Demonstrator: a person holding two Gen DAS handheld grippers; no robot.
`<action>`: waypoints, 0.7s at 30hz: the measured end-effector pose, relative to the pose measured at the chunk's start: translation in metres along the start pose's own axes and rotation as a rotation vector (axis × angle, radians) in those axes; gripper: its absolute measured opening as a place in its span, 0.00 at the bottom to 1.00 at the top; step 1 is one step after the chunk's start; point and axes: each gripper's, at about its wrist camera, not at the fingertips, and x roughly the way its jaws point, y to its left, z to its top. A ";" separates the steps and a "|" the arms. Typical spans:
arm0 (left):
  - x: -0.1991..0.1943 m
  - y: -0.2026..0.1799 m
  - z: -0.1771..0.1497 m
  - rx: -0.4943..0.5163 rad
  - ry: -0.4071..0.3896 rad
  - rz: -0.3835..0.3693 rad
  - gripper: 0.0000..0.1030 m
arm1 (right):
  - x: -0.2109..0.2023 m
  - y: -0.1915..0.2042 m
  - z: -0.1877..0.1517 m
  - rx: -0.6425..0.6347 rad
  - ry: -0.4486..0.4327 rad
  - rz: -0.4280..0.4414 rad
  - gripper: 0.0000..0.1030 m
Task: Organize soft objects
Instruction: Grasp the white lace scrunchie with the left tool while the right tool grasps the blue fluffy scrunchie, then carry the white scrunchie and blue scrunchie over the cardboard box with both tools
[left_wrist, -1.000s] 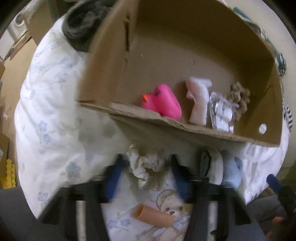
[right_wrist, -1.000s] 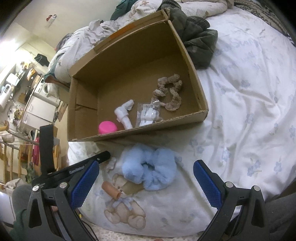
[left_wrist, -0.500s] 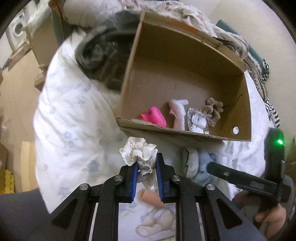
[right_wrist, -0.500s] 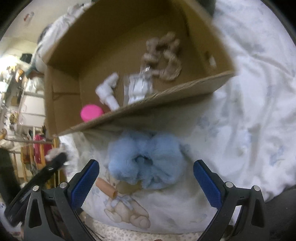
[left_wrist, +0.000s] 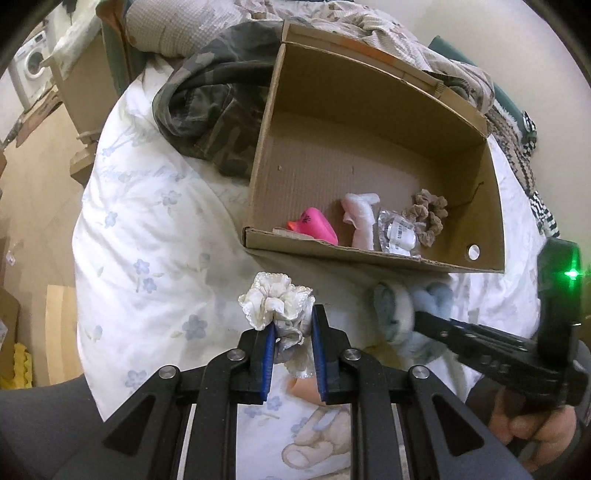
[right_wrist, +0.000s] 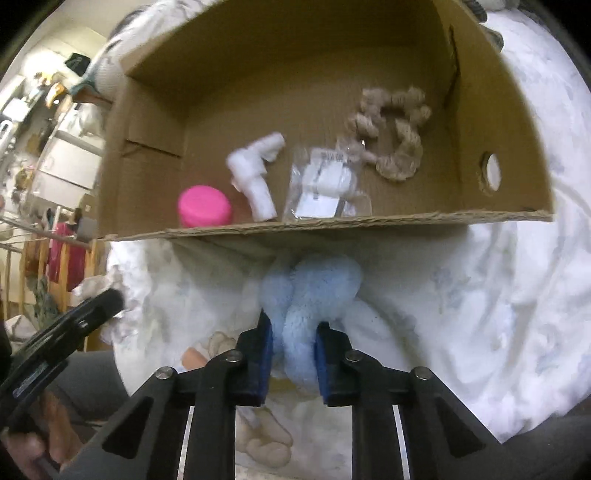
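My left gripper (left_wrist: 293, 325) is shut on a cream satin scrunchie (left_wrist: 275, 304) and holds it above the bed, in front of the cardboard box (left_wrist: 369, 254). My right gripper (right_wrist: 293, 328) is shut on a fluffy light blue scrunchie (right_wrist: 314, 291) just below the box's near wall (right_wrist: 332, 223); it also shows in the left wrist view (left_wrist: 406, 302). In the box lie a pink toy (left_wrist: 314, 227), a white soft piece (left_wrist: 360, 218), a clear packet (left_wrist: 397, 232) and a beige scrunchie (left_wrist: 428, 218).
The box sits on a white floral duvet (left_wrist: 147, 229). A camouflage garment (left_wrist: 207, 110) lies left of the box. A teddy bear print and a small tan tube (right_wrist: 194, 358) lie on the bedding below the grippers. Furniture stands beyond the bed's left edge.
My left gripper has shut on the cream scrunchie and lifted it. My right gripper has moved in and shut on the blue scrunchie.
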 end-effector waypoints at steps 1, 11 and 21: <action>-0.001 0.000 0.000 -0.003 -0.003 0.003 0.16 | -0.005 -0.003 -0.002 0.014 -0.006 0.019 0.20; -0.004 0.001 -0.002 -0.006 -0.013 0.053 0.16 | -0.030 0.006 -0.013 -0.051 -0.058 0.103 0.20; -0.052 -0.011 0.018 0.018 -0.105 0.042 0.16 | -0.086 0.040 -0.010 -0.145 -0.211 0.213 0.20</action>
